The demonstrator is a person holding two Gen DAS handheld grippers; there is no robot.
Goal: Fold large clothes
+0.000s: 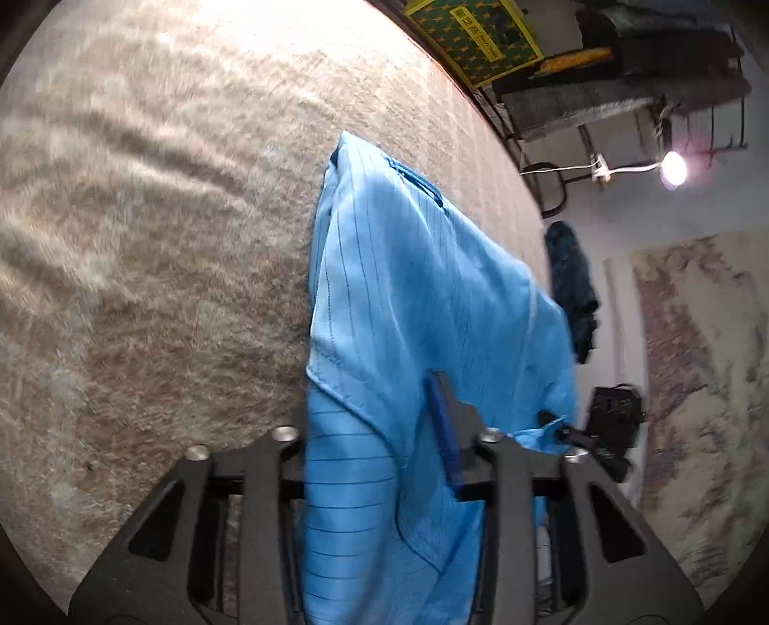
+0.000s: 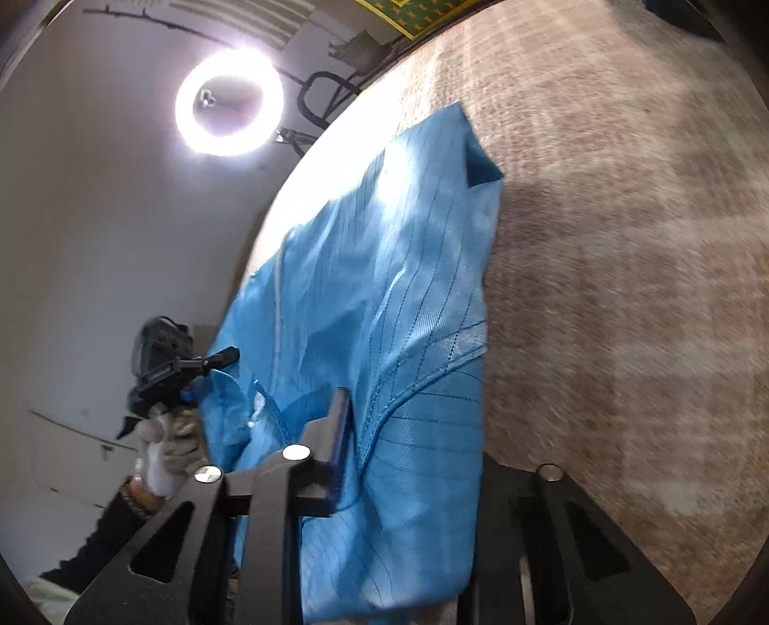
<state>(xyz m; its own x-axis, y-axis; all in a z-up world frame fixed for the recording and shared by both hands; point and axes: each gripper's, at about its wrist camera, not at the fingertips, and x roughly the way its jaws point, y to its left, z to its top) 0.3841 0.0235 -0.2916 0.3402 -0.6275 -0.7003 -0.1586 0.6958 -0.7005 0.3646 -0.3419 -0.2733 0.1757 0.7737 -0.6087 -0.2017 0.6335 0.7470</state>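
Gripping blue garment [image 1: 413, 298]: left hand-held gripper [image 1: 384, 432] | right hand-held gripper [image 2: 408, 423] likewise | yellow sign [image 1: 473, 33] writing unreadable

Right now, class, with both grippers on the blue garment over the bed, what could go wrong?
1. The left gripper and right gripper pinch only thin edges of the blue garment; slick fabric may slip out.
2. The cloth hangs bunched and creased between them, so the fold may land crooked on the brown blanket.

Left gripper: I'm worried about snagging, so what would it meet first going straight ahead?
Probably the blue garment itself, already between the left gripper fingers and draped ahead; beyond it lies the beige carpet.
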